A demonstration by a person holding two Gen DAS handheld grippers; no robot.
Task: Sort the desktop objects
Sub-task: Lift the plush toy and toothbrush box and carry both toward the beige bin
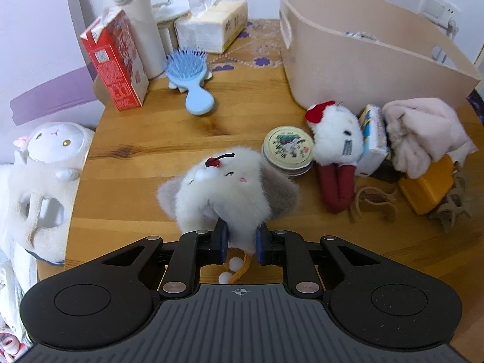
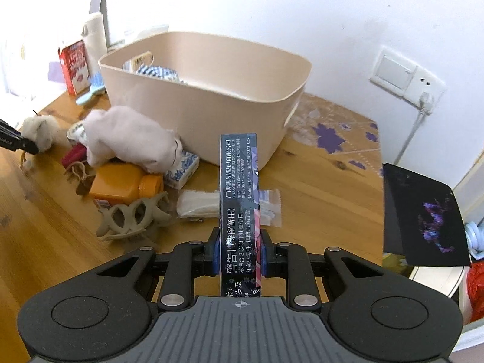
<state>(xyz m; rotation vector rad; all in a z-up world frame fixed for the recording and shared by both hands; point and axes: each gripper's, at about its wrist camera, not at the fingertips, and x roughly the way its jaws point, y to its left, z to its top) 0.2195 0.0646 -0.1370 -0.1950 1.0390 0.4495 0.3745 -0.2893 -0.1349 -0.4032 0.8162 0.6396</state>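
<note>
At the far left of the wooden table (image 1: 145, 163) a red carton (image 1: 113, 60) stands upright against a white flask (image 1: 136, 9), with a tissue pack (image 1: 211, 25) to their right and a blue hairbrush (image 1: 189, 75) lying in front. Near the middle, the left gripper (image 1: 240, 237) is clamped on the lower end of a grey-and-white plush toy (image 1: 225, 184), its blue pads pressed into the fur; the toy's head points away from the camera and its cord with white pompoms hangs below the jaws. Just right of it sits a round tin (image 1: 287, 149), then a white plush with a red bow (image 1: 335, 137), a pink cloth (image 1: 423, 130) and an orange bottle (image 1: 426, 186) heaped together. Behind this heap stands the beige bin (image 2: 211, 96), already holding a checked cloth (image 2: 157, 71). In the right wrist view, the right gripper (image 2: 239, 252) is closed on a slim dark printed box (image 2: 239, 199), held edge-up above the table, in front of the bin. A hair claw (image 2: 133, 217) lies to the left of the box.
</note>
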